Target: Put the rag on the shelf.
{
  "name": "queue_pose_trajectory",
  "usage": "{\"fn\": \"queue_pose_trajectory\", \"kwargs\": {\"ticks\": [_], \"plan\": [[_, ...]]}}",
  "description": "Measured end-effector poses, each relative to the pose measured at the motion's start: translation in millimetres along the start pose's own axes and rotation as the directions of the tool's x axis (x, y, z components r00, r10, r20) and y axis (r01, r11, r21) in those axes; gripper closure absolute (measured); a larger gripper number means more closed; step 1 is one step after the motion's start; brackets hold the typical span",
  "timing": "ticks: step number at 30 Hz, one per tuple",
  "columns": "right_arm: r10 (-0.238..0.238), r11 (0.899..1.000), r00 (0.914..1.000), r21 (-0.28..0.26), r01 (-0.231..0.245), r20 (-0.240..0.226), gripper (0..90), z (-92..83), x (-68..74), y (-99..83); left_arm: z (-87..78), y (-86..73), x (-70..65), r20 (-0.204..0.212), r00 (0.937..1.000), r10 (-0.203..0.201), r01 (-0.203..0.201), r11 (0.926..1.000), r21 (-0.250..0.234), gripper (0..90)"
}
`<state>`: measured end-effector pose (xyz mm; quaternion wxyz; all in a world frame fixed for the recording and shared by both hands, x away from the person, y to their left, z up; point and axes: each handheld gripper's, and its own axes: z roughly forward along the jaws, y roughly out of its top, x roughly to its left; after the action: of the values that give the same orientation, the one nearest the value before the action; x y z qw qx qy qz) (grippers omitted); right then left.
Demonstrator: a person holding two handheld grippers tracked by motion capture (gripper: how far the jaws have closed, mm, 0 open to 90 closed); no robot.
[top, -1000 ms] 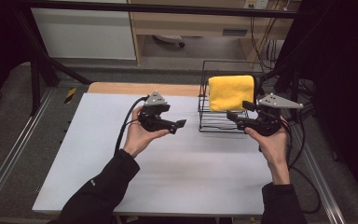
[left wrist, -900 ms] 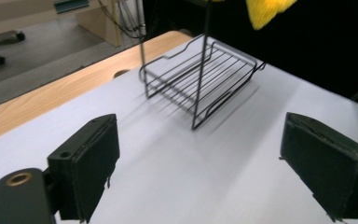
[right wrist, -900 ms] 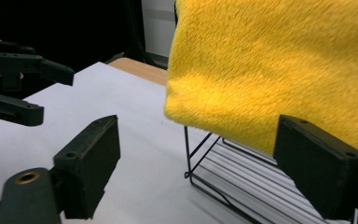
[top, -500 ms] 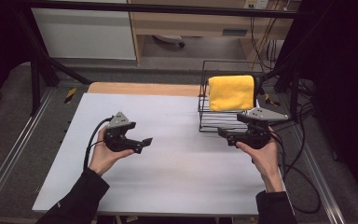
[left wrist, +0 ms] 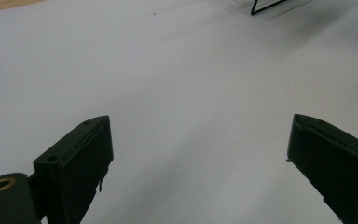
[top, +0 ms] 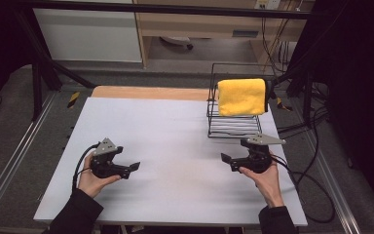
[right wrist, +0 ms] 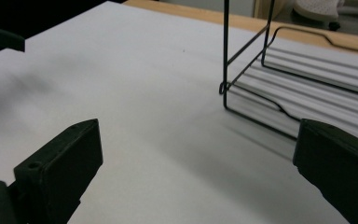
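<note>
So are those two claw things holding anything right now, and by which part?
Nothing is held. The left gripper and right gripper both stand open over the bare table, and the yellow cloth hangs untouched on the wire rack.

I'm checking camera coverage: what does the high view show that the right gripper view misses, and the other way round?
High view alone: the yellow towel draped over the wire rack's top, both of the person's hands, and the right hand-held gripper from outside. Right gripper view alone: a close look between its own open jaws at bare table. Both: the white table, the wire rack and the left hand-held gripper.
</note>
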<state>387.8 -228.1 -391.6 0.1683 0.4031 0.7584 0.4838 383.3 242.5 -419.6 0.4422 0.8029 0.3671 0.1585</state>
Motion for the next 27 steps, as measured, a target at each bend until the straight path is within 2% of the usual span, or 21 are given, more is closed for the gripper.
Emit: {"fn": "queue_pose_trajectory", "kwargs": {"ticks": [4, 6, 12, 15, 21, 27], "plan": [[0.008, 0.999, 0.9997, 0.036, -0.007, -0.021, 0.7, 5.6, -0.6, -19.6, -6.8, -11.4, 4.4, -0.008, 0.9999, -0.010, 0.011, 0.9999, 0.009, 6.9], [-0.005, 0.999, 0.9998, 0.046, 0.006, -0.021, 0.7, 6.4, -1.4, -29.0, -10.1, -16.3, 6.7, -0.013, 0.9998, -0.011, 0.012, 0.9999, 0.012, 6.9], [0.026, 0.996, 0.9992, 0.081, -0.023, -0.031, 0.7, 1.9, -9.0, -50.6, -17.0, -29.8, 12.5, -0.017, 0.9996, -0.022, 0.022, 0.9996, 0.017, 6.9], [0.038, 0.996, 0.9988, 0.081, -0.036, -0.031, 0.7, -2.5, -13.8, -58.7, -19.1, -35.3, 15.0, -0.012, 0.9993, -0.034, 0.034, 0.9994, 0.011, 7.0], [0.046, 0.995, 0.9981, 0.093, -0.042, -0.041, 0.7, -11.2, -20.9, -73.4, -21.8, -41.8, 17.1, -0.013, 0.9994, -0.032, 0.032, 0.9995, 0.002, 7.0], [0.050, 0.995, 0.9980, 0.092, -0.046, -0.038, 0.7, -13.7, -22.5, -77.2, -21.5, -45.3, 18.3, -0.018, 0.9994, -0.031, 0.031, 0.9994, 0.012, 7.0]]}}
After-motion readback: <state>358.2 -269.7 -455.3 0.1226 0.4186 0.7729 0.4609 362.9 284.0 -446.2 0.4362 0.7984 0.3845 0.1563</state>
